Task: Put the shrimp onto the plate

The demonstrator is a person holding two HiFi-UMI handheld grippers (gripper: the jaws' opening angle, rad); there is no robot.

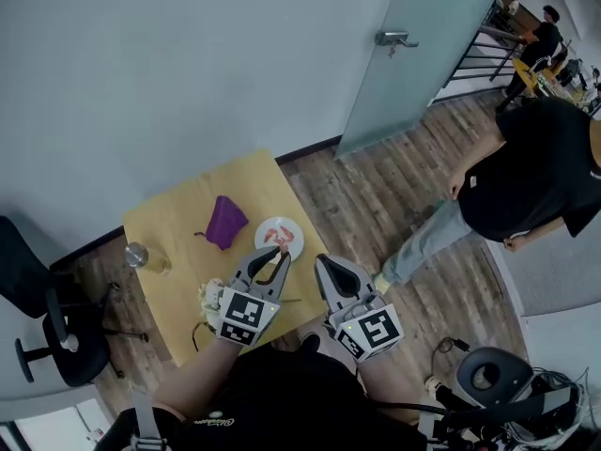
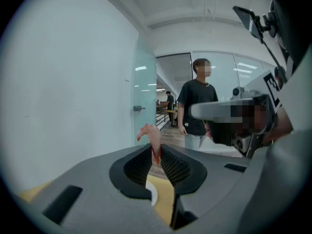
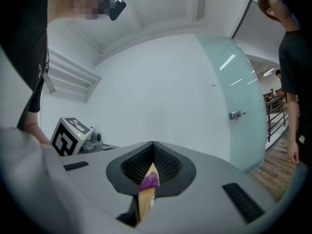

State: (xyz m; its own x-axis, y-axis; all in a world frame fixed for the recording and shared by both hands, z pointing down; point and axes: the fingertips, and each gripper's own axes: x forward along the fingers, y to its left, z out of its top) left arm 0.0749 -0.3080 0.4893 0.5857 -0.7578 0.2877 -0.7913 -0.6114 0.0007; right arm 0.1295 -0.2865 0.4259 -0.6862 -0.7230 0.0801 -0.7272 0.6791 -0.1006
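The left claw (image 2: 156, 147) is clamped on a pink shrimp (image 2: 151, 133), which pokes out past its tips with its curled end free. In the head view this claw (image 1: 279, 255) hangs over the near edge of a white plate (image 1: 293, 230) on the yellow surface (image 1: 178, 238). The right claw (image 3: 152, 145) sits just beside it, jaws pressed together with nothing between them. A purple cloth (image 1: 225, 221) lies beyond the left claw.

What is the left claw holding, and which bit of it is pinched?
The left claw pinches a shrimp by its red end; the pale curled body sticks out past the tips. The right claw is shut on nothing.
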